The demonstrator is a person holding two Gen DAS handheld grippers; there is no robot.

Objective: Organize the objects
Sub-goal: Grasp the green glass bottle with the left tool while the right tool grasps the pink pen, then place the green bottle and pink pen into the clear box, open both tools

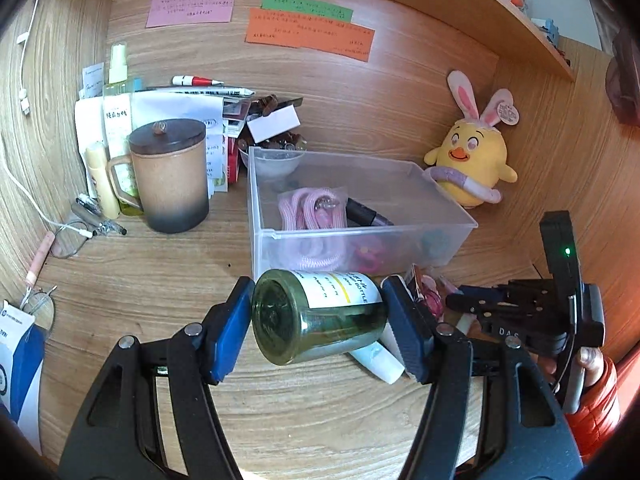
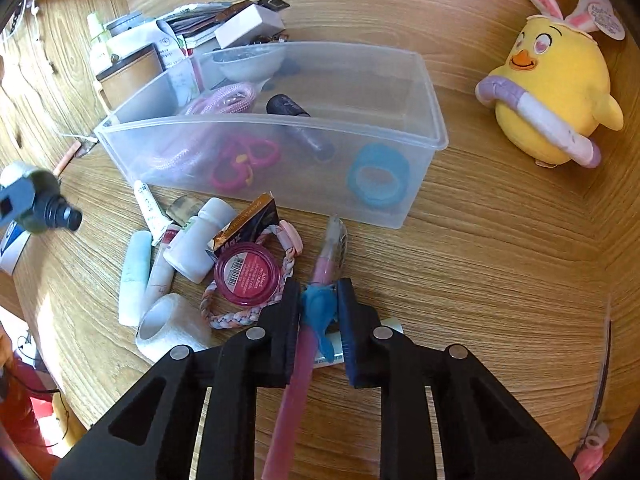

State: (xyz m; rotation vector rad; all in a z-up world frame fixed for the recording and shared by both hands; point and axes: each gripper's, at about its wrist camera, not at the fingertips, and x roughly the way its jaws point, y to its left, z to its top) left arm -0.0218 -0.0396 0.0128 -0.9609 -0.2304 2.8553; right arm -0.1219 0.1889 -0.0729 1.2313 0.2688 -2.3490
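My left gripper (image 1: pixel 319 300) is shut on a green glass bottle (image 1: pixel 320 324) with a white label, held sideways above the wooden desk just in front of the clear plastic bin (image 1: pixel 360 236). In the right wrist view that bottle (image 2: pixel 54 212) shows at the far left. My right gripper (image 2: pixel 318 288) is shut on a pink pen (image 2: pixel 298 372) at its blue fin-shaped ornament, low over the desk in front of the bin (image 2: pixel 432 120). The right gripper (image 1: pixel 458 302) also appears in the left wrist view, to the right of the bottle.
The bin holds a pink cord (image 2: pixel 224 100), a dark tube, pink rings and a blue tape roll (image 2: pixel 378 176). In front of it lie a pink tin (image 2: pixel 246 274), a white bottle (image 2: pixel 198 240), tubes and a gauze roll. A brown lidded mug (image 1: pixel 170 176) stands left, a yellow plush chick (image 2: pixel 552 92) right.
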